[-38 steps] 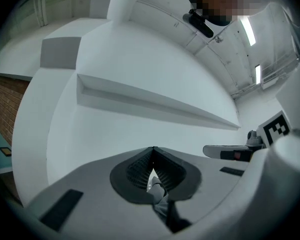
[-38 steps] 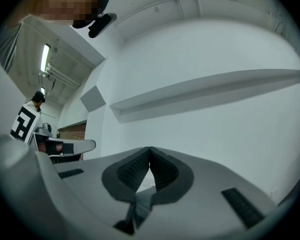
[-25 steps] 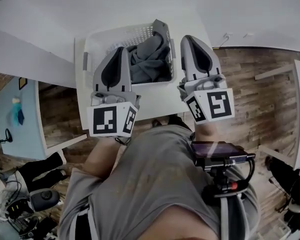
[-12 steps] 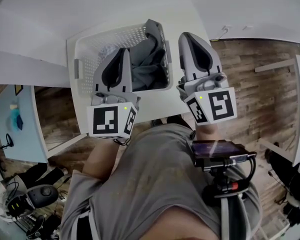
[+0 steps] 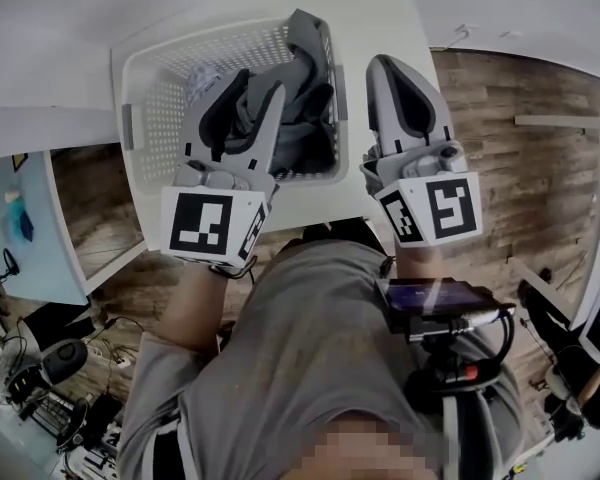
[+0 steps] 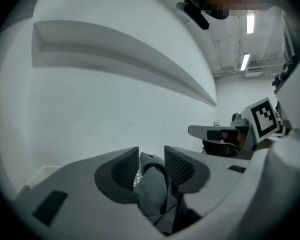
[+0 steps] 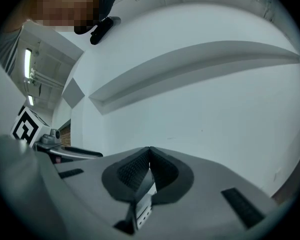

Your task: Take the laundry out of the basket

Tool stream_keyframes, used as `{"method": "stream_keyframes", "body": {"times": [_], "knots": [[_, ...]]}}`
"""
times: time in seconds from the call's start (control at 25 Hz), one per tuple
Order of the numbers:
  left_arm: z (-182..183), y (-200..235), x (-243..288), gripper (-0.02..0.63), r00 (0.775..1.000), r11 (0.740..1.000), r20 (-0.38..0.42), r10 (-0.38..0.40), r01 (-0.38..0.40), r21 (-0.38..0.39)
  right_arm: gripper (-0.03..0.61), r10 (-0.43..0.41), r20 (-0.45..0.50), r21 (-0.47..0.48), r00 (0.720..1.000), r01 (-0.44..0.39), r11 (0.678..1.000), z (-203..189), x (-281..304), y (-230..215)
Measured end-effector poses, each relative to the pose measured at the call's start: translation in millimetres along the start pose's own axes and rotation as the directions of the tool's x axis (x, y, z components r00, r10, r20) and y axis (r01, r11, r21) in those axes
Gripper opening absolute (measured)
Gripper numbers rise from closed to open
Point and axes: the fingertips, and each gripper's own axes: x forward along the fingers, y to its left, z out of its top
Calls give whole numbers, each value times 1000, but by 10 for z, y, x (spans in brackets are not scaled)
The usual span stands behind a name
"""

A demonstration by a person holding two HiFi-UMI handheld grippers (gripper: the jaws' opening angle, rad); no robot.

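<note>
All of the laundry (image 5: pixel 305 108) that we can see, a heap of dark grey cloth, lies inside the white basket (image 5: pixel 150 108), with one fold draped over the basket's right rim. Nothing has been lifted out, so we judge the task to be at its very start. The first grasp is only being set up, and every piece is left to take out.

Our left claw (image 6: pixel 151 158) hangs over the middle of the basket and points into the heap. Its jaws have just been opening and now stand apart, released. A ridge of the grey cloth rises into the gap between the ribbed pads (image 6: pixel 125 170). We see no squeeze on the cloth, so we count nothing as held. Our right claw (image 7: pixel 149 156) is clenched on nothing, its tips meeting. It sits just outside the basket's right wall, over the white bench (image 5: pixel 320 203) that carries the basket.

Beyond the bench, a wood-plank floor (image 5: pixel 520 88) shows to the right.

We find no brand, label or readable word anywhere. The only print is the black and white square markers (image 5: pixel 212 226) on the cube of each claw, and these are patterns, not letters. A dark-screened device (image 5: pixel 435 296) at the person's waist shows nothing legible.
</note>
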Motion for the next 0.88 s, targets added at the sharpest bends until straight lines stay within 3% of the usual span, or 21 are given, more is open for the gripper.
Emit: {"method": "stream_keyframes", "body": {"times": [0.2,0.36,0.6,0.88], "knots": [[-184,15,182,279,995,999,-88,-41,42,8,8,0,-42,33,999,1,999,-209,91,-109],[-339,-71,303,362,978,991,-159,-135,133,-23,8,-3,-58,47,998,5,999,-289,182,-202],[-561,-252,462,400,921,965,-289,-262,259,-48,8,-10,-78,68,997,15,998,-390,278,-345],[-830,-194,684,400,877,962,-401,-264,267,-50,8,-22,-93,91,995,31,995,-506,398,-574]]}}
